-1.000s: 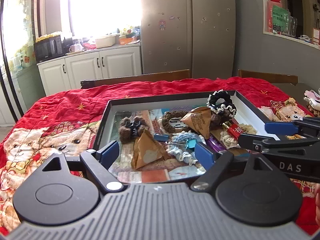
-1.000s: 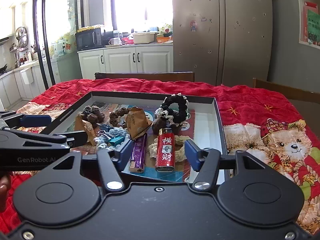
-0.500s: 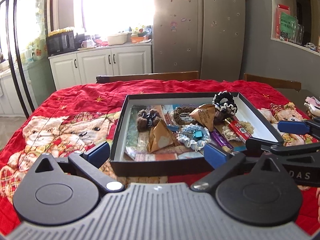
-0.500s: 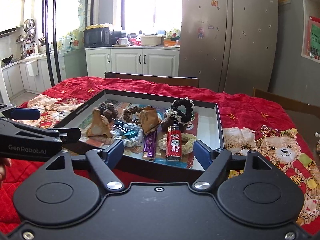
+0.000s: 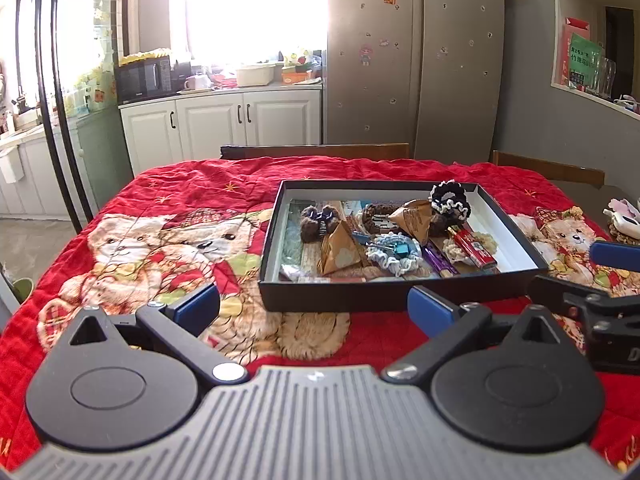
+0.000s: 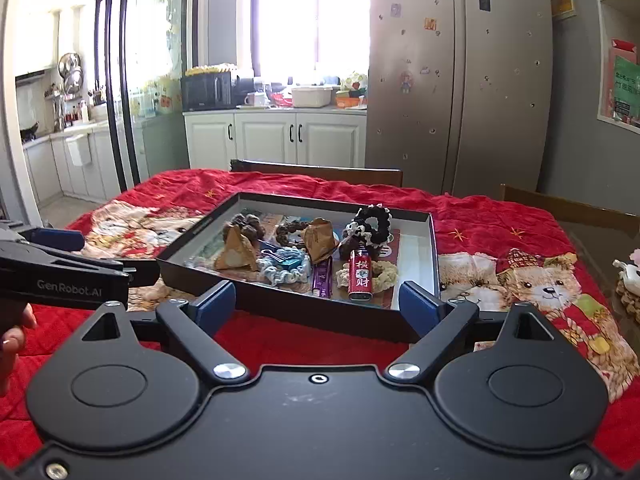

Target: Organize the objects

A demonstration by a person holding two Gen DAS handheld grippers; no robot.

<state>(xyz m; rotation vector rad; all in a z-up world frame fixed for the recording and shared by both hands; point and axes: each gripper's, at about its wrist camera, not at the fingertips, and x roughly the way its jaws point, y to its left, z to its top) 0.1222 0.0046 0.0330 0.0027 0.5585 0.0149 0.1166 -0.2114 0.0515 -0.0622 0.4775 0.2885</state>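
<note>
A black shallow box (image 5: 400, 298) (image 6: 280, 300) sits on the red bear blanket and holds several small items: two brown paper pyramids (image 5: 340, 254), a red lighter (image 6: 360, 278), a purple lighter (image 6: 322, 280), a black-and-white scrunchie (image 5: 450, 200), a light blue scrunchie with a teal binder clip (image 6: 286, 266), and a brown hair clip (image 5: 316, 220). My left gripper (image 5: 314, 308) is open and empty, in front of the box's near wall. My right gripper (image 6: 316, 306) is open and empty, just before the box's near edge.
The table is covered by a red blanket (image 5: 160, 248) with teddy bears. Wooden chair backs (image 5: 316, 151) stand at the far side. A small white object (image 5: 624, 222) lies at the right edge. Kitchen cabinets and a fridge stand behind.
Both grippers have pulled back from above the box toward me, so the whole box now shows ahead of them. Both stay open and empty.
</note>
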